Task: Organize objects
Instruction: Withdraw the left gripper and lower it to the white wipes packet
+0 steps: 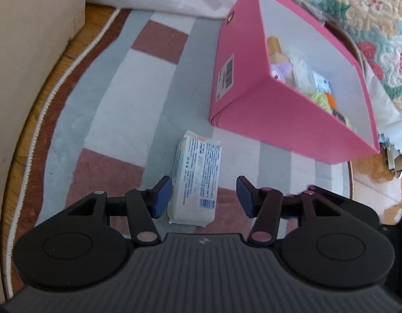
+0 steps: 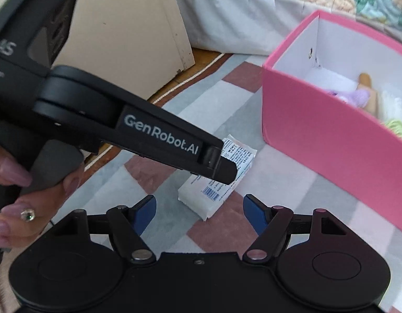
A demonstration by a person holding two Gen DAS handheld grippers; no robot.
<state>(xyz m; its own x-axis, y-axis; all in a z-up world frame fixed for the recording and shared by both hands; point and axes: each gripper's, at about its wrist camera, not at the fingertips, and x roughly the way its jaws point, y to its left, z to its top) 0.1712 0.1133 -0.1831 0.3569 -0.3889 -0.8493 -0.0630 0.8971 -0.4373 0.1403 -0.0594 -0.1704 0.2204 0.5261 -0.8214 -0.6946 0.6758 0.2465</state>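
A white tissue pack (image 1: pixel 196 176) with blue print lies on the rug, between the fingers of my open left gripper (image 1: pixel 205 195); its left pad (image 1: pixel 163 195) is close beside the pack. In the right wrist view the pack (image 2: pixel 219 185) lies partly under the left gripper's black body (image 2: pixel 148 140). My right gripper (image 2: pixel 199 215) is open and empty, just short of the pack. A pink box (image 1: pixel 274 109) with a white inside stands to the right and holds several small items (image 1: pixel 300 75); it also shows in the right wrist view (image 2: pixel 331 135).
A checked grey, white and rust rug (image 1: pixel 117 109) covers the wooden floor. A beige cabinet (image 2: pixel 128 31) stands at the left. A bed with a floral quilt (image 1: pixel 368 15) and white skirt lies behind the box. A hand (image 2: pixel 23 195) holds the left gripper.
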